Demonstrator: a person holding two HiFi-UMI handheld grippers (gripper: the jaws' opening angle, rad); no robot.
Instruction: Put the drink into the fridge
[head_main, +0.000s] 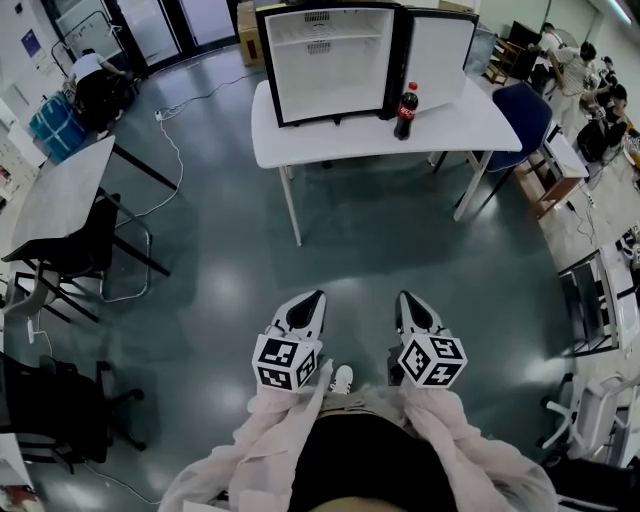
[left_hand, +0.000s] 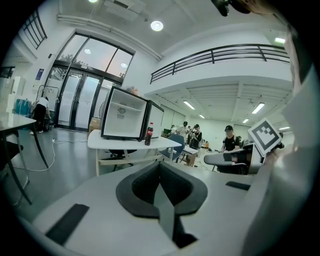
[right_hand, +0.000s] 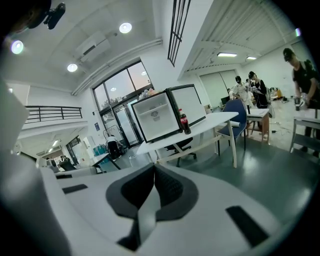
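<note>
A dark cola bottle with a red cap (head_main: 406, 111) stands upright on the white table (head_main: 480, 125), just right of the small fridge (head_main: 330, 62), whose door hangs open to the right. The fridge interior looks empty. The bottle (left_hand: 148, 134) and fridge (left_hand: 123, 121) show far ahead in the left gripper view, and the bottle (right_hand: 184, 122) beside the fridge (right_hand: 157, 121) in the right gripper view. Over the floor well short of the table, my left gripper (head_main: 309, 303) and right gripper (head_main: 409, 304) are side by side, both shut with nothing between their jaws.
A grey floor stretches between me and the table. A blue chair (head_main: 525, 112) stands at the table's right end. Dark chairs (head_main: 100, 245) and a second table (head_main: 60, 195) are at the left. Several people sit at desks far right (head_main: 590, 95). A cable (head_main: 170, 150) runs across the floor.
</note>
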